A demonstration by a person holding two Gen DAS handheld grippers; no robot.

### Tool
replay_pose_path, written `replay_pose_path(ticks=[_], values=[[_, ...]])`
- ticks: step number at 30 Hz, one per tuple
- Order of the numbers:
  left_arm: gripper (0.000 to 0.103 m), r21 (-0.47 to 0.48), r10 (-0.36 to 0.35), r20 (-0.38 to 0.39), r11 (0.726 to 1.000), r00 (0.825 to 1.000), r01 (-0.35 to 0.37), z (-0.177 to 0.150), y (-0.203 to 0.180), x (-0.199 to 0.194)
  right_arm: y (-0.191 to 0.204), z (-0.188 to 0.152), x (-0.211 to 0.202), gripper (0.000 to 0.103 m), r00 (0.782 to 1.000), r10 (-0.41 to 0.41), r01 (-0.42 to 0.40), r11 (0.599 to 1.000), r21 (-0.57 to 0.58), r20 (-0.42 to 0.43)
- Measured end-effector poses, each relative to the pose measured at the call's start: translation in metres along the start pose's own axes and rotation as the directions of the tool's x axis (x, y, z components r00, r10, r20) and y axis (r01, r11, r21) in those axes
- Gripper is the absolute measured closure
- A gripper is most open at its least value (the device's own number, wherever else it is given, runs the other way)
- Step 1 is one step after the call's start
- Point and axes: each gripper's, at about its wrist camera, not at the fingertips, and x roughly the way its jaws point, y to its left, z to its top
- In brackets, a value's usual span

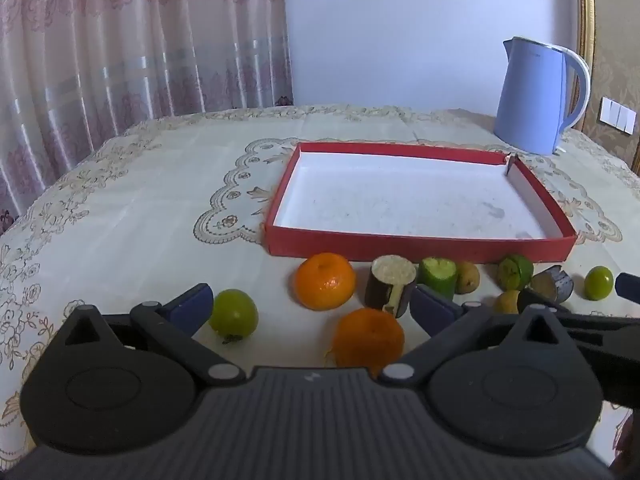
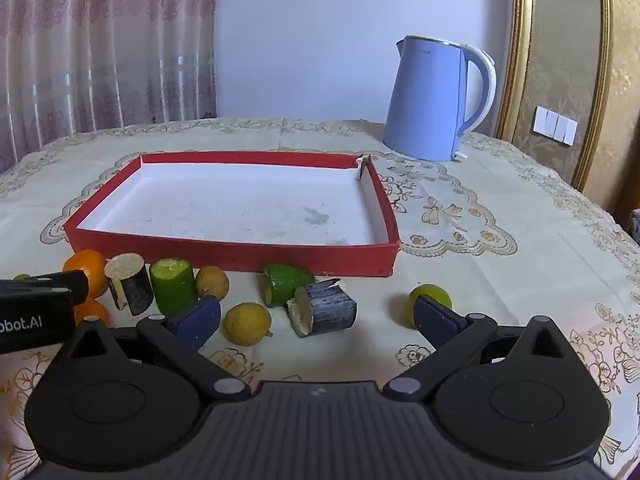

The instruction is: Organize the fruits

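Observation:
A red tray point(image 1: 420, 247) with a white bottom lies on the table; it also shows in the right wrist view point(image 2: 240, 252). Fruit and cut vegetable pieces lie in a row in front of it. My left gripper point(image 1: 316, 308) is open and empty, with an orange point(image 1: 368, 338) between its fingers, another orange point(image 1: 325, 281) beyond, and a green fruit point(image 1: 234, 313) by the left finger. My right gripper point(image 2: 316, 318) is open and empty over a yellow fruit point(image 2: 247, 324) and a dark eggplant piece point(image 2: 326, 307). A green lime point(image 2: 430, 300) sits behind its right finger.
A blue kettle point(image 1: 536, 96) stands behind the tray at the right, also in the right wrist view point(image 2: 436, 98). More pieces lie in the row: an eggplant chunk point(image 1: 390, 285), cucumber chunks point(image 2: 173, 285) point(image 2: 286, 282), small brown fruits point(image 2: 212, 280). The left gripper body point(image 2: 36, 308) intrudes at the left.

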Motion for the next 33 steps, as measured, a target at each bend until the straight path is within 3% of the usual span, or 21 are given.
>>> replay_pose_path(ticks=[11, 33], values=[[0.000, 0.005, 0.005, 0.010, 1.000, 1.000, -0.005, -0.015, 0.003, -0.001, -0.005, -0.003, -0.002, 0.000, 0.999, 0.040, -0.040, 0.999, 0.016, -0.025], [0.000, 0.013, 0.012, -0.014, 1.000, 1.000, -0.011, -0.006, 0.002, 0.002, -0.012, -0.004, 0.004, 0.000, 0.998, 0.043, -0.041, 0.998, 0.042, -0.038]])
